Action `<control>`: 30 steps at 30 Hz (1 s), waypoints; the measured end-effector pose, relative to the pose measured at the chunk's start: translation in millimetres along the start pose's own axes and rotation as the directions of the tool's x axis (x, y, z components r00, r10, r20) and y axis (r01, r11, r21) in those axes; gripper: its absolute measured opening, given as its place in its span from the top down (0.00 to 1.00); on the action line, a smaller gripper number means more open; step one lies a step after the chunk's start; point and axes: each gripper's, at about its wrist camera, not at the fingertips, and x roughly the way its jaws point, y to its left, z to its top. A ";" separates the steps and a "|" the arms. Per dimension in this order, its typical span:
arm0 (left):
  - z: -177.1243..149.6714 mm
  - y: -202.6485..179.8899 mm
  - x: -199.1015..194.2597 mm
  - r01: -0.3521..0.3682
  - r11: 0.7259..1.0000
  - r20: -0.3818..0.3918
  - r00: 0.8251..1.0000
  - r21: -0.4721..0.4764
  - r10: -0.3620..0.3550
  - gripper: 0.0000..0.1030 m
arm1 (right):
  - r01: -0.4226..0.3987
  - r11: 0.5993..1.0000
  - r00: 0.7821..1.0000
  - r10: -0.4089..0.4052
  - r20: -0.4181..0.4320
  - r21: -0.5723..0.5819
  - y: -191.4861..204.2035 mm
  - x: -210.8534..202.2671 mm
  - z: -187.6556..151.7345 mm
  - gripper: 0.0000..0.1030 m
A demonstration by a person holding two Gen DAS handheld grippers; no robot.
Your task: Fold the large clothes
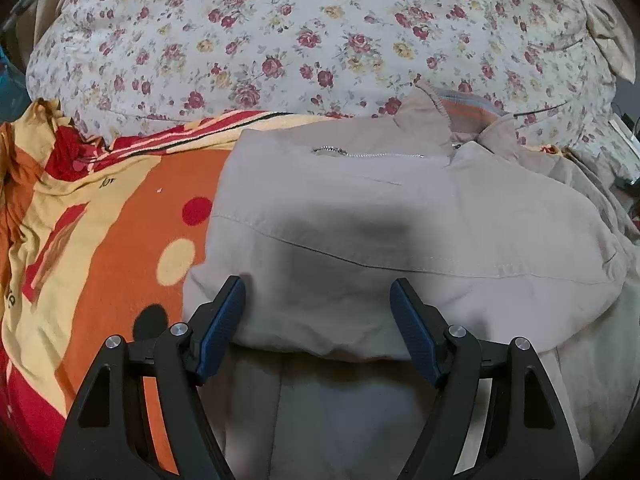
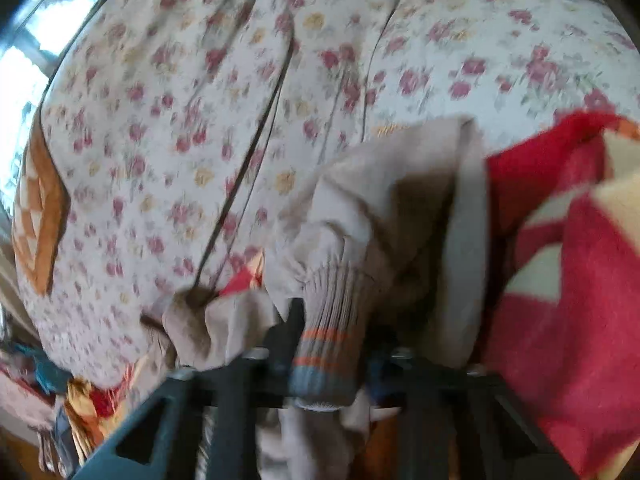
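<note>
A beige zip jacket (image 1: pixel 380 220) lies on the bed, partly folded, collar and silver zipper (image 1: pixel 368 154) at the far side. My left gripper (image 1: pixel 318 292) is open, its blue pads either side of a fold of the jacket, just above the cloth. In the blurred right wrist view, my right gripper (image 2: pixel 332 332) is shut on the jacket's ribbed cuff (image 2: pixel 328 336), which has orange and grey stripes. The sleeve (image 2: pixel 400 208) rises from the jaws and hides the fingertips.
An orange, red and yellow blanket (image 1: pixel 100 240) lies under the jacket and shows at the right in the right wrist view (image 2: pixel 568 272). A floral quilt (image 1: pixel 280 40) fills the far side (image 2: pixel 180 120). A bright window (image 2: pixel 24 92) is at far left.
</note>
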 end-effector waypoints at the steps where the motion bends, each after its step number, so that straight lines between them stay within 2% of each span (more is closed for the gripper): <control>1: -0.1 1.1 -0.2 0.001 1.000 -0.001 1.000 -0.004 -0.001 0.27 | -0.020 1.000 1.000 0.020 0.021 -0.001 1.1 -7.7 3.1 0.86; 4: 1.1 4.2 -4.5 -0.005 1.000 0.003 1.000 -0.014 0.005 0.27 | -0.046 0.996 0.995 0.052 0.087 -0.079 12.0 -48.1 12.9 0.87; 8: 4.5 13.2 -15.0 0.001 0.999 0.028 1.000 -0.053 0.000 0.27 | -0.111 0.976 0.980 0.139 0.145 -0.187 34.2 -112.7 27.6 0.87; 12: 6.2 27.3 -26.1 0.014 0.994 0.053 0.999 -0.107 -0.009 0.27 | -0.233 0.929 0.953 0.277 0.124 -0.286 64.3 -162.7 33.3 0.87; 17: 8.0 40.7 -36.0 0.035 0.986 0.076 0.997 -0.162 -0.023 0.27 | -0.404 0.819 0.897 0.443 0.001 -0.407 121.3 -200.1 17.8 0.87; 19: 9.0 45.5 -40.9 0.044 0.983 0.090 0.996 -0.177 -0.028 0.27 | -0.461 0.755 0.869 0.490 -0.067 -0.465 148.2 -210.3 4.8 0.87; 22: 10.0 53.5 -48.2 0.068 0.975 0.113 0.993 -0.209 -0.045 0.27 | -0.552 0.644 0.817 0.544 -0.190 -0.530 194.2 -215.4 -19.0 0.87; 25: 9.6 64.5 -52.2 0.117 0.960 0.132 0.988 -0.253 -0.085 0.27 | -0.633 0.548 0.766 0.543 -0.342 -0.547 250.2 -195.0 -50.8 0.87; 28: 8.3 79.0 -50.0 0.188 0.932 0.136 0.979 -0.310 -0.152 0.27 | -0.651 0.502 0.757 0.480 -0.443 -0.570 293.4 -154.3 -88.8 0.87; 30: 7.6 87.1 -46.3 0.219 0.913 0.138 0.974 -0.345 -0.182 0.27 | -0.648 0.509 0.762 0.421 -0.492 -0.567 314.9 -113.3 -117.0 0.87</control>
